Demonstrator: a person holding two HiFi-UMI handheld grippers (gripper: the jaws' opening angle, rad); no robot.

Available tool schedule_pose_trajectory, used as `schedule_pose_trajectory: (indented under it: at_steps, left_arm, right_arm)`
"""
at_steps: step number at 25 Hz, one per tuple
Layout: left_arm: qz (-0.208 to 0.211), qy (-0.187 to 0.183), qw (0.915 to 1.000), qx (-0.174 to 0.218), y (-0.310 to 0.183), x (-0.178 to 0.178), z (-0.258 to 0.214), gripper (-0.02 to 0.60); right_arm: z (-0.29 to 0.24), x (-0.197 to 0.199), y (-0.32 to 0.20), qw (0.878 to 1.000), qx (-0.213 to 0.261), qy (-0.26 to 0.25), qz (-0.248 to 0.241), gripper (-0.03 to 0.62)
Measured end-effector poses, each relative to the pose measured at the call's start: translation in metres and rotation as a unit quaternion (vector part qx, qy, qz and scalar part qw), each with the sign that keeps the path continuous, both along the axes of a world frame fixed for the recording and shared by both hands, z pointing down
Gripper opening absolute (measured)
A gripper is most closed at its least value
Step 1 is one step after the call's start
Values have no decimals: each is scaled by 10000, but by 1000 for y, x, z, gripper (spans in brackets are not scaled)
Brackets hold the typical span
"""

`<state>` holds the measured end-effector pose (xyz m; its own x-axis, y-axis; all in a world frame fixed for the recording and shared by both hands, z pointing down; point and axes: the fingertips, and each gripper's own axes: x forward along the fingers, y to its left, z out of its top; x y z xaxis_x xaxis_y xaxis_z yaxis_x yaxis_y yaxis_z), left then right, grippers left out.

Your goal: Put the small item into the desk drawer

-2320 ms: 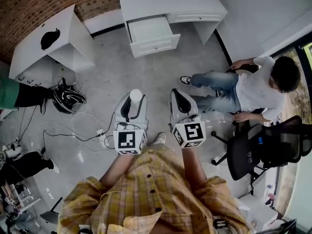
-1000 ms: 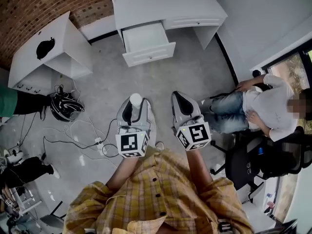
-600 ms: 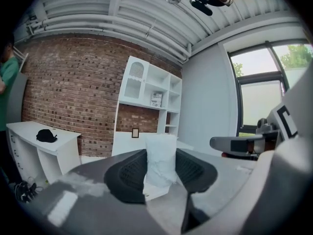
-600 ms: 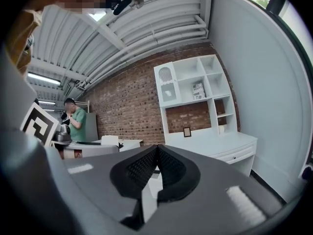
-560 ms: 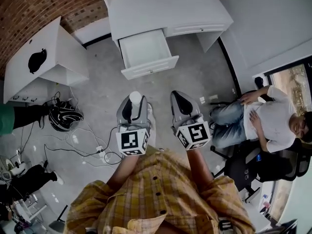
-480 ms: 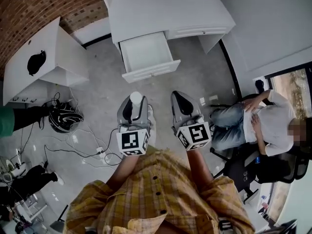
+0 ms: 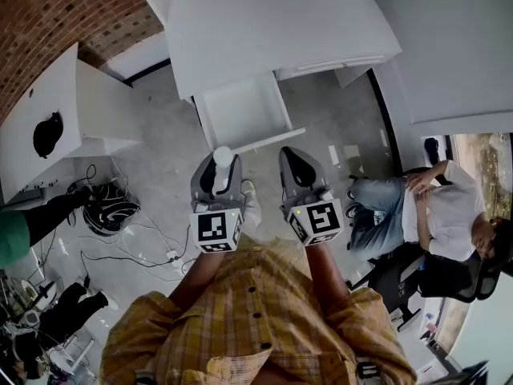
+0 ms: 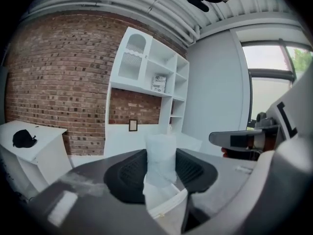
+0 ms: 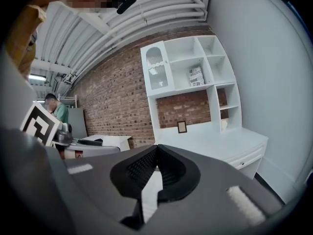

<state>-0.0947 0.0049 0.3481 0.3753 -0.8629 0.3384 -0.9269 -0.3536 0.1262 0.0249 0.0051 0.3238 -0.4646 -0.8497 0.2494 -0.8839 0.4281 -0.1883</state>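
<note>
A small white wrapped item stands up between the jaws of my left gripper, which is shut on it. In the left gripper view the item fills the gap between the dark pads. My right gripper is beside it, shut with nothing in it; its jaws meet at the tips. Both hang over the floor just short of the open white drawer of the white desk. The drawer looks empty.
A white side table with a black object stands at the left. Cables and a black helmet lie on the floor at the left. A seated person and a black office chair are at the right.
Both grippers have moved toward the desk; the open drawer now lies just ahead of their tips. The left grip on the item is unchanged, and the right gripper stays shut.
</note>
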Motion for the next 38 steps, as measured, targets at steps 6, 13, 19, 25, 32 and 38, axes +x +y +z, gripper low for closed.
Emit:
schedule_pose_trajectory:
  at_steps: [6,13,19,25,32,38]
  left_arm:
    - [130,4,9996,-260,-42,2,22,181]
    - [94,35,9986,-514,-63,7,51,181]
    - [-27,-82,9977,-677,-78,12,89,181]
    - [-185,-228,9959,-856,-92,14,129,181]
    - [-396,-218,9897,-1355,-106,11,187,181]
    - [-556,-34,9765,-2083,-123,2,255,183]
  right_arm:
    - [22,-3,-40,9995,-297,47,109,-3]
    - [52,4,-60,9975,-684,128,88,-3]
    - [79,8,-83,9980,-629,-56,-23,-3]
    - [130,13,-100,9956,-913,-124,-183,-3]
    - [172,16,-112,9933,-1105,-99,-320,-3]
    - [206,12,-116,9903,-1335,-155,-352,-3]
